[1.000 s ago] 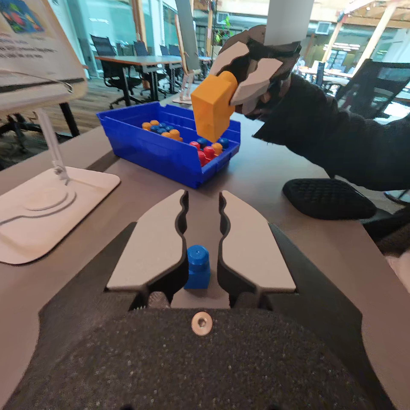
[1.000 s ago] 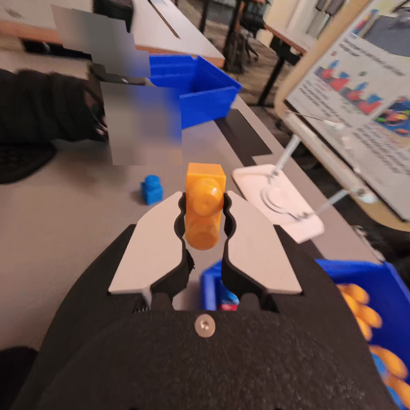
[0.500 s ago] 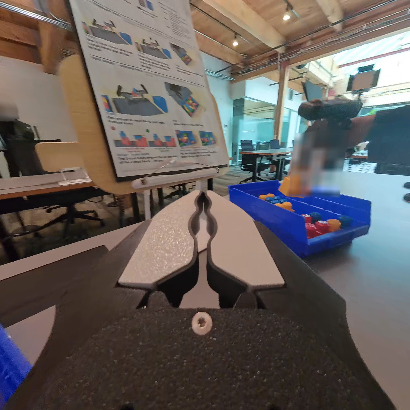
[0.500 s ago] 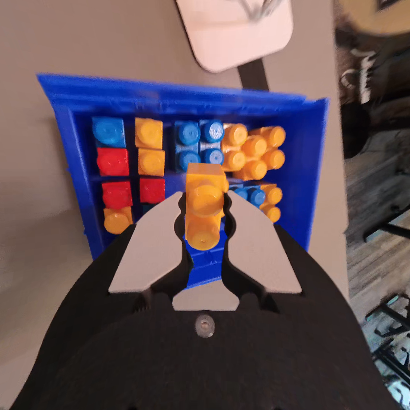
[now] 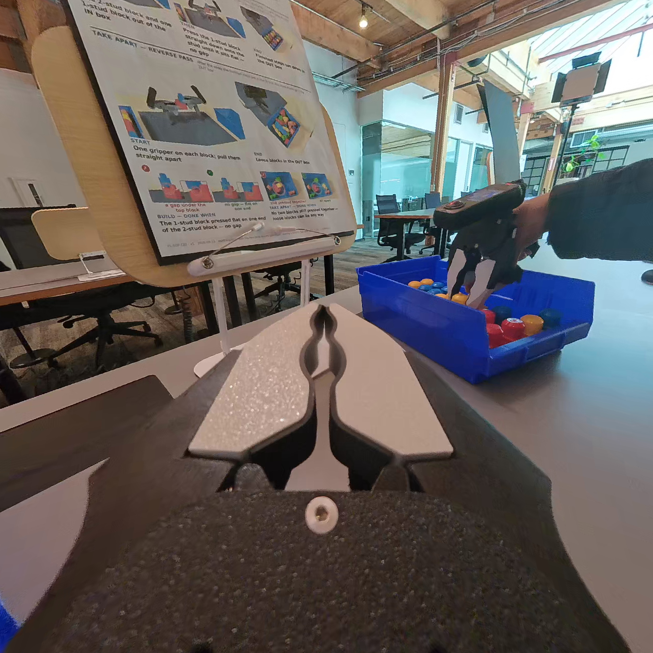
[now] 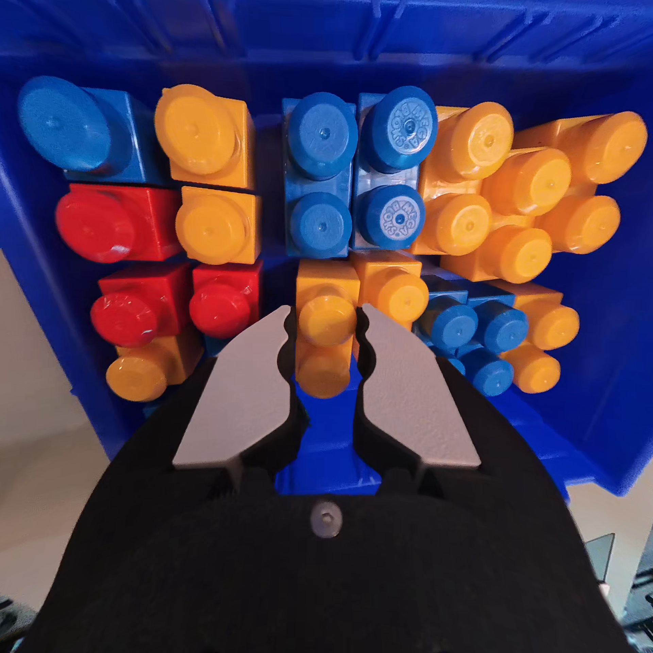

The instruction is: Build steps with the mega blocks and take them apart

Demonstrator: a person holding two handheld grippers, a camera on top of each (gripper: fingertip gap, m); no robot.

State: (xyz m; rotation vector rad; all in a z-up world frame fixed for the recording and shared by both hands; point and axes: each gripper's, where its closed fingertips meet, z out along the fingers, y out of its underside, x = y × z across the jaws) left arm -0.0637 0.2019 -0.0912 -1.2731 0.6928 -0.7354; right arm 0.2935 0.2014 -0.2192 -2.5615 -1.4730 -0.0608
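Starting at the left of the left wrist view, we see an instruction sheet [image 5: 212, 116] on a wooden stand, carrying printed text and small photos; we leave its wording aside. Below it, our left tool [image 5: 323, 314] hovers over the grey desk [image 5: 583, 441] with its tips nearly touching and nothing between them. At the lower left edge a sliver of blue shows, too little for us to identify. To the right sits the blue bin [image 5: 424, 328] of blocks, and the right tool [image 5: 470, 293] reaches down into it from a dark-sleeved arm [image 5: 600, 212].

In the right wrist view, we look straight down into the blue bin [image 6: 583, 406]. From the left lie single-stud blocks in blue, red and orange, then two-stud blue blocks [image 6: 353, 176], two of whose studs bear embossed brand lettering, then a cluster of two-stud orange ones. The right tool [image 6: 324, 314] stands narrowly parted around the orange two-stud block [image 6: 323, 335]; its fingers [image 6: 247, 388] flank the block closely, but we cannot tell whether they press on it. That block sits among the others near the bin's middle.
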